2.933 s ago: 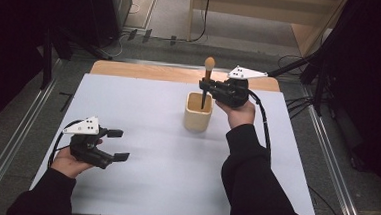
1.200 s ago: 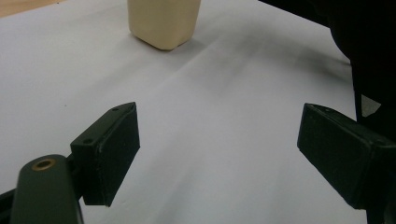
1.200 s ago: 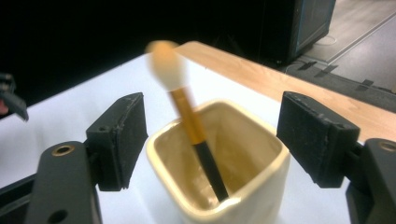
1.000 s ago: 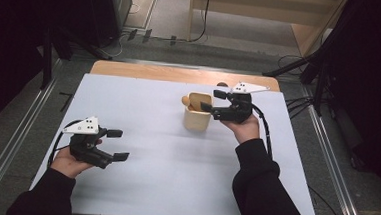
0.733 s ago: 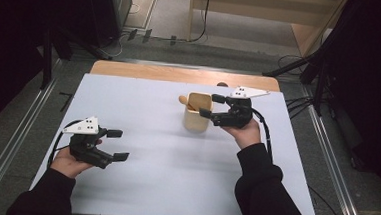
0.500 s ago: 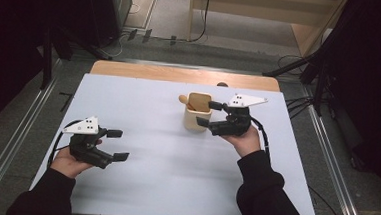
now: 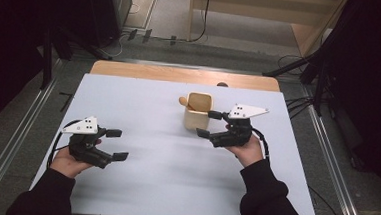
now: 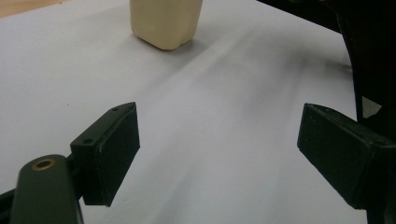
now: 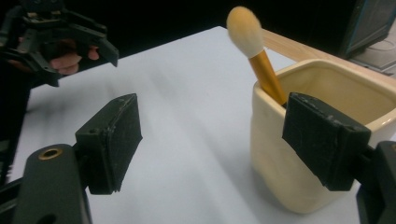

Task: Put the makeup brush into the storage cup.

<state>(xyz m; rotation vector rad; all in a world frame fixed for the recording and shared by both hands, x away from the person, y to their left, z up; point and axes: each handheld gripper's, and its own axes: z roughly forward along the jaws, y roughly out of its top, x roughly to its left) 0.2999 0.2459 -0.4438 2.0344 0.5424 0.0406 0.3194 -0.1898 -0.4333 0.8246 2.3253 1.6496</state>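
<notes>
— What's on the white tabletop?
— A cream ceramic cup holding a makeup brush, head up.
— The grippers?
— Right gripper just beside the cup, jaws apart, empty; left gripper well apart, jaws apart too.

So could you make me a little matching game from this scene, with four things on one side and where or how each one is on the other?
Things:
1. makeup brush
2. cream square cup
3. left gripper
4. right gripper

States:
a. open, right beside the cup
b. stands on the white table, toward the far side
c. leans in the cup, bristle head up over the rim
d. open, over the near left of the table, holding nothing

Pairs: 1-c, 2-b, 3-d, 4-a
</notes>
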